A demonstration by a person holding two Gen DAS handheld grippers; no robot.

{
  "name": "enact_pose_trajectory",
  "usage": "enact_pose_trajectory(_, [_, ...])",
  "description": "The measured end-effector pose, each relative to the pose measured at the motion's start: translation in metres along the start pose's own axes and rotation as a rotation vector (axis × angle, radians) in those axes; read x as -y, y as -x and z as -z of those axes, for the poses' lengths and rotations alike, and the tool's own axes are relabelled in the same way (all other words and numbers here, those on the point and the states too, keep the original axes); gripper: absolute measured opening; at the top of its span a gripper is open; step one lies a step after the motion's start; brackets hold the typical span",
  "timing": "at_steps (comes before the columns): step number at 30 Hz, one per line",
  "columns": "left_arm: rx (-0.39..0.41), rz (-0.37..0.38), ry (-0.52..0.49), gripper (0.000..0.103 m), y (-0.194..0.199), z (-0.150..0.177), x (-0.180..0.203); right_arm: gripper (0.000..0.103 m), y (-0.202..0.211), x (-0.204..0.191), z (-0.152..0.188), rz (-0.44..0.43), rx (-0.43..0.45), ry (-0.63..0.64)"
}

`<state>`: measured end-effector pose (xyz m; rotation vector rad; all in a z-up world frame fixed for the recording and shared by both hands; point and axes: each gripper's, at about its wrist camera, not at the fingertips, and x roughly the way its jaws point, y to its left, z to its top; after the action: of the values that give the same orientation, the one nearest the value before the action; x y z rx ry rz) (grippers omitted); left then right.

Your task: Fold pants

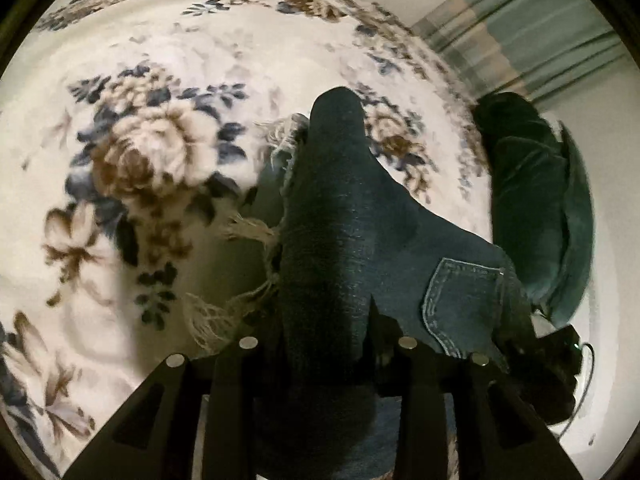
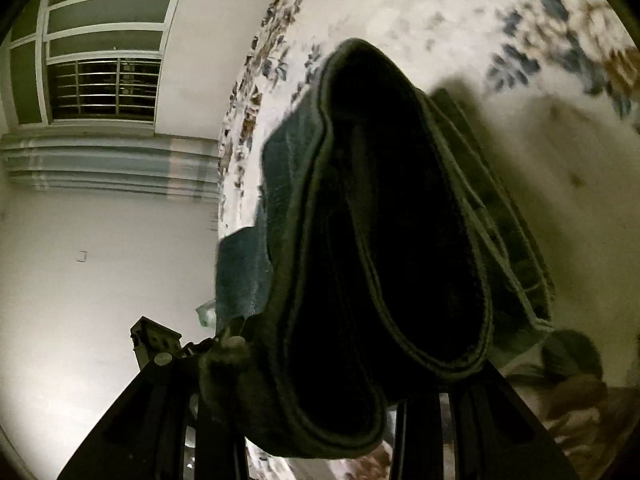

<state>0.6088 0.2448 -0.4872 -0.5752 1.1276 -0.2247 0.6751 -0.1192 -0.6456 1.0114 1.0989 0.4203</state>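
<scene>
In the left wrist view, the floral bedspread (image 1: 152, 152) fills the frame from 9 to 12 o'clock. At 6 o'clock the left gripper (image 1: 328, 344) is clamped on the pants (image 1: 332, 248), dark blue denim bunched between its 2 fingers (image 1: 244, 364) and lifted off the bed. A frayed hem (image 1: 248, 232) hangs toward 8 o'clock, and a back pocket (image 1: 460, 300) with pale stitching sits at 4 o'clock. A striped curtain (image 1: 532, 32) shows at 1 o'clock.

In the right wrist view, a barred window (image 2: 100, 88) sits at 10 o'clock. The right gripper (image 2: 320, 392) at 6 o'clock is closed on the waistband (image 2: 384, 208), whose opening gapes toward the camera.
</scene>
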Motion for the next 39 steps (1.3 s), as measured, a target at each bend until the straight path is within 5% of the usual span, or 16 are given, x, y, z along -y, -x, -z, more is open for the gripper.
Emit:
enact_pose_trajectory(6, [0.0, -0.059, 0.042, 0.041, 0.017, 0.012, 0.002, 0.05, 0.021, -0.004, 0.001, 0.146, -0.038, 0.04])
enact_pose_trajectory(12, [0.018, -0.267, -0.029, 0.041, 0.045, 0.023, 0.036, 0.065, 0.069, -0.035, 0.013, 0.385, 0.02, 0.11])
enact_pose_trajectory(14, [0.015, -0.342, -0.057, 0.042, 0.054, 0.029, 0.05, 0.08, 0.078, -0.058, 0.022, 0.504, 0.035, 0.209])
enact_pose_trajectory(17, [0.007, -0.43, -0.118, 0.056, 0.063, 0.04, 0.072, 0.098, 0.09, -0.094, 0.037, 0.629, 0.055, 0.32])
enact_pose_trajectory(20, [0.022, -0.487, -0.18, 0.091, 0.076, 0.053, 0.098, 0.103, 0.111, -0.136, 0.055, 0.738, 0.099, 0.416])
enact_pose_trajectory(21, [0.029, -0.509, -0.202, 0.092, 0.082, 0.057, 0.107, 0.103, 0.119, -0.149, 0.062, 0.765, 0.119, 0.442])
enact_pose_trajectory(27, [0.118, -0.543, -0.258, 0.093, 0.136, 0.08, 0.154, 0.103, 0.177, -0.203, 0.096, 0.82, 0.22, 0.509])
enact_pose_trajectory(39, [0.326, -0.531, -0.321, 0.093, 0.275, 0.161, 0.257, 0.103, 0.332, -0.307, 0.193, 0.761, 0.362, 0.632])
